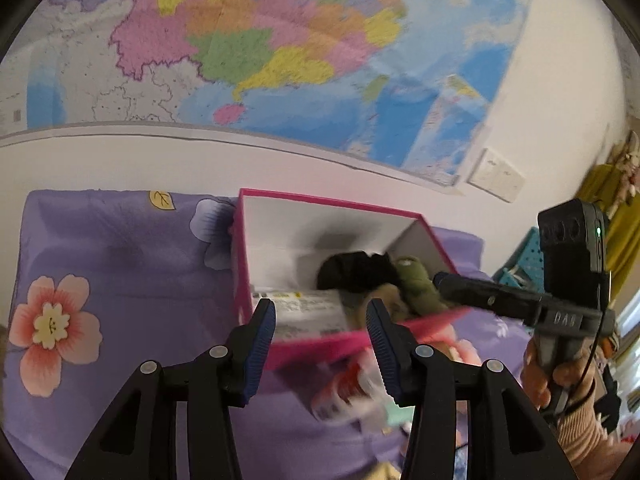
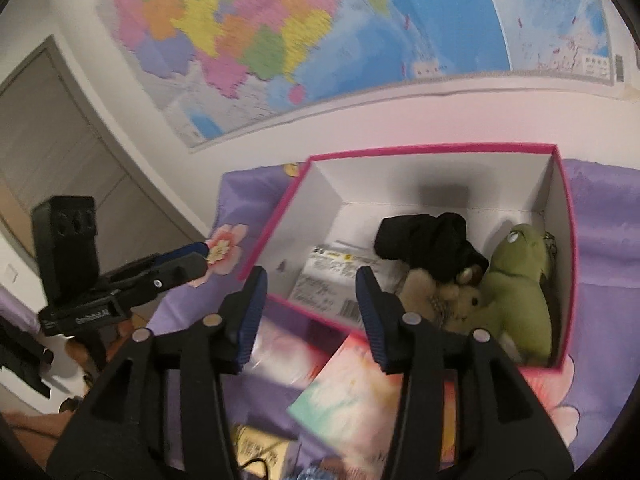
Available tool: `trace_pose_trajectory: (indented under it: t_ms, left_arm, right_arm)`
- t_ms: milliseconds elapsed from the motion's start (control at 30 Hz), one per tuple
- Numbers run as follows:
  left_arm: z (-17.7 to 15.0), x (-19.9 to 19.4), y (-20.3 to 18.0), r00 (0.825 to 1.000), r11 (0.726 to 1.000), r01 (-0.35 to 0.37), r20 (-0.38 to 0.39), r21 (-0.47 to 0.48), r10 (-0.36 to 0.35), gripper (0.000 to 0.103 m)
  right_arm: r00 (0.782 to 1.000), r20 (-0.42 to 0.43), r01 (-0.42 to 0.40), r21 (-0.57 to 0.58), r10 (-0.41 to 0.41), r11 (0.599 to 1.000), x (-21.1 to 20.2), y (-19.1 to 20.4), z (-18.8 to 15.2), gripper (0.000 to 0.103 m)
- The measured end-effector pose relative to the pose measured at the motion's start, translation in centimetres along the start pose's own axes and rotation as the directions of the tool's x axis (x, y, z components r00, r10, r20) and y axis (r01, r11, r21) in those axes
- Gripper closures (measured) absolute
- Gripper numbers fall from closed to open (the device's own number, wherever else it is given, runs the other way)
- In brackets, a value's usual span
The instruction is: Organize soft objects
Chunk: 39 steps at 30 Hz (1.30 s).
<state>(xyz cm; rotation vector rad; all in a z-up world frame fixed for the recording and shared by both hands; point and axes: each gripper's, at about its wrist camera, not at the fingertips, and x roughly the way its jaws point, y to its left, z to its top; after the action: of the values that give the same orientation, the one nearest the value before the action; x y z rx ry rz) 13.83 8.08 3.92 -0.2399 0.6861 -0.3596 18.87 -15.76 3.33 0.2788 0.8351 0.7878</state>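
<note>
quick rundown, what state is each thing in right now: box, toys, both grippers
pink box: open, no lid on, sitting on the purple bedspread
green plush: lying inside the box, against its right wall
black soft item: inside the box, on top of the tan plush
printed packet: flat on the box floor
left gripper: open, nothing between the pads
right gripper: open, nothing held

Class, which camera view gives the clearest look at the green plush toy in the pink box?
The right wrist view: the green plush toy shows head, eye and body against the pink box wall. The left wrist view shows only part of it, blurred, beside the right gripper.
</note>
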Motion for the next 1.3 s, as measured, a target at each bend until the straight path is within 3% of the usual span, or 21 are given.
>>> trace_pose_trajectory:
  t_ms: [167,367,500,667,867,1133,1233,1300]
  left_arm:
    - [-2.6,-2.3,-1.6,0.998,0.997,0.066,0.017,0.032,-0.067,0.05]
    - [-6.1,-2.4,-4.3,0.992,0.989,0.12,-0.048,0.083,-0.117,0.05]
    - [-8.3,-1.1,-6.3,0.98,0.978,0.176,-0.12,0.115,-0.162,0.05]
    - [-10.5,1.1,-7.7,0.962,0.972,0.202,-0.211,0.123,-0.173,0.05]
    - [-11.8,2.4,-8.1,0.951,0.97,0.21,-0.254,0.12,-0.174,0.05]
    - [-12.6,3.2,-8.3,0.944,0.971,0.211,-0.282,0.112,-0.173,0.05]
    - [-12.8,3.5,-8.4,0.939,0.969,0.219,-0.294,0.111,-0.179,0.05]
    - [-12.9,3.6,-8.4,0.937,0.969,0.222,-0.3,0.111,-0.18,0.05]
  right_arm:
    - [0.998,0.037,-0.041,-0.057,0.043,0.998,-3.8,1.9,-1.6,0.055]
    - [0.999,0.014,-0.051,-0.102,0.053,0.993,-6.3,3.0,-5.0,0.054]
    - [0.999,-0.032,-0.012,-0.096,0.009,0.995,-6.7,2.4,-7.7,0.054]
    - [0.992,-0.122,0.023,-0.08,-0.032,0.997,-5.9,1.4,-11.2,0.054]
    - [0.967,-0.243,0.068,-0.07,-0.083,0.995,-3.3,0.5,-15.1,0.054]
    - [0.963,-0.25,0.084,-0.067,-0.099,0.994,-2.2,0.1,-17.0,0.054]
    - [0.963,-0.237,0.109,-0.101,-0.13,0.989,-2.0,0.5,-17.4,0.066]
    - [0.96,-0.235,0.128,-0.126,-0.155,0.984,-1.7,0.6,-17.4,0.082]
